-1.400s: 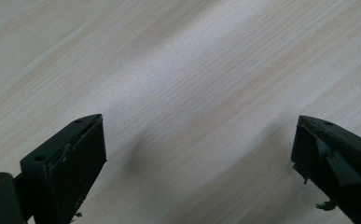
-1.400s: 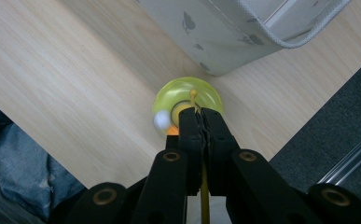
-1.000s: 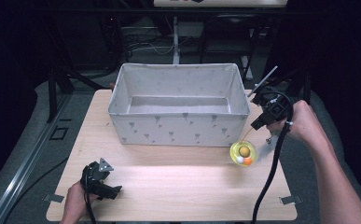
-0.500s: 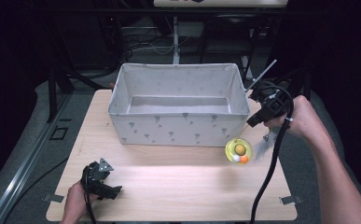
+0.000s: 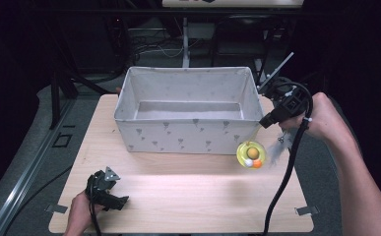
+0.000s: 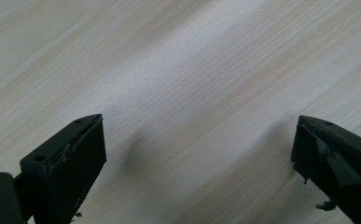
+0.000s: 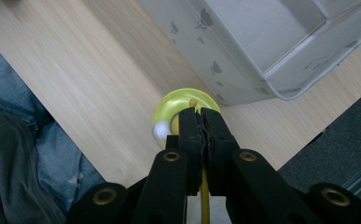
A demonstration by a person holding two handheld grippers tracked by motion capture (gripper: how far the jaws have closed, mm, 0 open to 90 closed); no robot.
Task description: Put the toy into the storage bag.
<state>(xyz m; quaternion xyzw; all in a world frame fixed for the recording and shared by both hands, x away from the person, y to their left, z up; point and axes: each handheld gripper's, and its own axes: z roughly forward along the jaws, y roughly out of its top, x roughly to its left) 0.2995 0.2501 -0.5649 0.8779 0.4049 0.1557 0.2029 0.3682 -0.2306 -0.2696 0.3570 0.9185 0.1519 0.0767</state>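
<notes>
Left gripper [image 5: 110, 189], jaws wide apart, nothing between them, rests on pale wooden table [image 5: 188, 196]. Grey fabric box [image 5: 188, 110] with small dark prints, no readable writing. Right gripper [image 7: 199, 119] clamps yellow stick; translucent yellow ball toy [image 5: 250, 154] hangs just below its fingertips.

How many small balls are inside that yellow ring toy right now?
3: a yellow ball at the centre, a white ball and an orange ball below it. More may be hidden.
</notes>
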